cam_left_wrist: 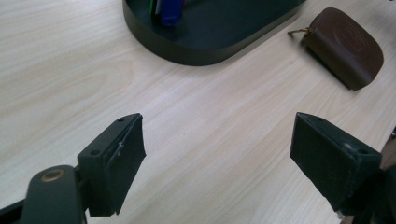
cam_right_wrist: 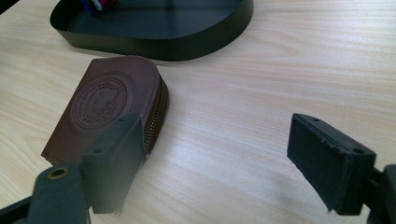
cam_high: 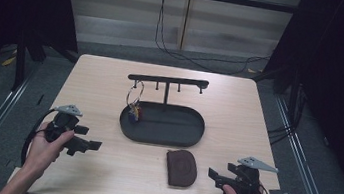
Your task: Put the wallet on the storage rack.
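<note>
A black oval tray (cam_high: pixel 196 130) stands mid-table and carries a T-shaped hook rack (cam_high: pixel 168 80). A key ring with coloured tags (cam_high: pixel 134 108) hangs from the rack's left hook, down into the tray. A brown leather zip pouch (cam_high: pixel 181 167) lies flat in front of the tray. My left gripper (cam_high: pixel 92 138) is low over the table at the front left, open, with bare wood between its jaws (cam_left_wrist: pixel 217 140). At the front right my right gripper (cam_high: pixel 214 178) is open and empty too (cam_right_wrist: pixel 215 140). The pouch (cam_right_wrist: pixel 102 102) lies just beyond its left jaw.
The tray's wall (cam_left_wrist: pixel 210 46) and the pouch (cam_left_wrist: pixel 345 44) sit ahead of the left gripper. Bare wood lies between the grippers and the table's front edge. Cables trail on the floor behind the table, and metal rails run along both sides.
</note>
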